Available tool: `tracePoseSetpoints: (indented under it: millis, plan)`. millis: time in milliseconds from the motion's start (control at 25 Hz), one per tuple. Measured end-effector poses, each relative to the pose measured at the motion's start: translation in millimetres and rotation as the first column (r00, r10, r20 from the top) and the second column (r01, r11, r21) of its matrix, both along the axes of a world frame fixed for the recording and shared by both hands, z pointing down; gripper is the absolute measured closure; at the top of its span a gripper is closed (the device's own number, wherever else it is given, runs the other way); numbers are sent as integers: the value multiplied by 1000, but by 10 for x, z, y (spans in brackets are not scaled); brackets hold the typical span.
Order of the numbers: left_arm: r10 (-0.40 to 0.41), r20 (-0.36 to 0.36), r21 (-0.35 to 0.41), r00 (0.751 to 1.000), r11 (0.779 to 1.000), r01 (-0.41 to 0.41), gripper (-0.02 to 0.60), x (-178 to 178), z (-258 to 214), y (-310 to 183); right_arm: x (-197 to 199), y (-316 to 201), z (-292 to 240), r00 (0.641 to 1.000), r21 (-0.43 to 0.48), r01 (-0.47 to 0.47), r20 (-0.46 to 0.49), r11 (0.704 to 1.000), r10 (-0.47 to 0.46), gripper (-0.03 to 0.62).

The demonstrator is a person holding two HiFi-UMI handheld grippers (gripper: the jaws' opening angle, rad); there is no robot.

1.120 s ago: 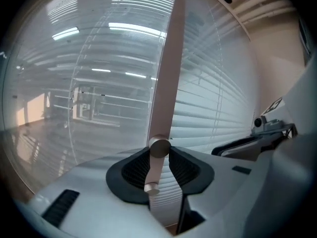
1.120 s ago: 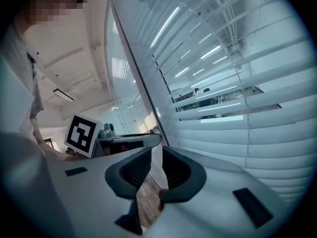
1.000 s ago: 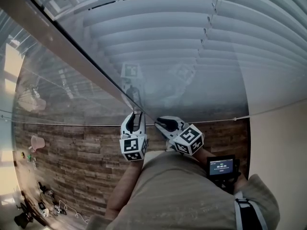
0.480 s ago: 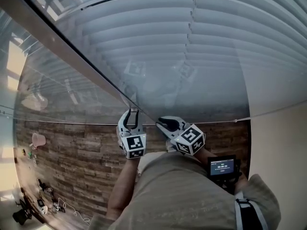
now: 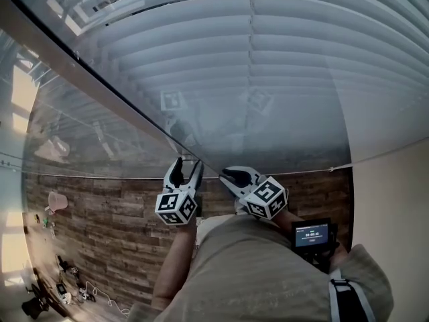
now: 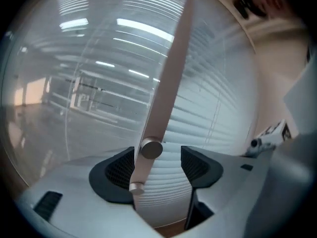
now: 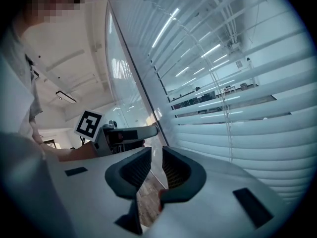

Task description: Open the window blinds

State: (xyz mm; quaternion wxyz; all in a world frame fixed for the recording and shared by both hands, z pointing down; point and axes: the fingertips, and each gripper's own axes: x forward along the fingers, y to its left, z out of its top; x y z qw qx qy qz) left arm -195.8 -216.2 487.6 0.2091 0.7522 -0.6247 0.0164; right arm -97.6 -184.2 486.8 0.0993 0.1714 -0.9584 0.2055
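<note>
- The white horizontal slat blinds (image 5: 268,59) fill the head view from 10 round to 3 o'clock, hanging behind glass. A thin vertical cord (image 5: 253,45) crosses the slats near 12 o'clock.
- In the right gripper view some slats toward 3 o'clock stand apart, and a lit room shows through the gaps. The lower slats overlap.
- A beige flat metal frame post (image 6: 171,73) runs from 12 o'clock down to 6 o'clock in the left gripper view. A small round beige knob (image 6: 151,148) sticks out of its lower end.
- The left tongs (image 6: 157,157) have just been opening and now gape wide. The knob stands between the pads, close to the pad at 7 o'clock and well apart from the pad at 5 o'clock, so nothing is clamped.
- The right tongs (image 7: 156,165) sit just beside the left pair, at 5 o'clock from the middle of the head view. Their pads are only a narrow slit apart, with nothing between them.
- Brown wood-plank floor (image 5: 100,233) lies at 7 to 8 o'clock in the head view.
- A small black device with a lit screen (image 5: 310,235) sits between 4 and 5 o'clock.
</note>
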Motion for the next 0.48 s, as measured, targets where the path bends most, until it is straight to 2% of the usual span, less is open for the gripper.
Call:
tracePoseSetpoints:
  millis: [40,120,200,360,480]
  plan:
    - [-6,-87,14,996,1000,7,296,12,-7,9,17,3,16,1000,0,-1,1,1000,1,517]
    - [-21,-147,22,989,999,25,296,13,1,13,40,5,42,1000,-1,-3,3,1000,3,517]
    - [-44,-154,23,987,999,48,313,-33,-40,0,19,-10,14,1000,-2,-4,3,1000,4,517]
    - [-84,-143,24,986,996,88,429,-61,-71,-5,25,-14,27,1000,-3,-5,4,1000,5,517]
    - [-88,-69,0,994,996,88,445,-13,-31,-10,42,5,70,1000,-7,-1,0,1000,1,517]
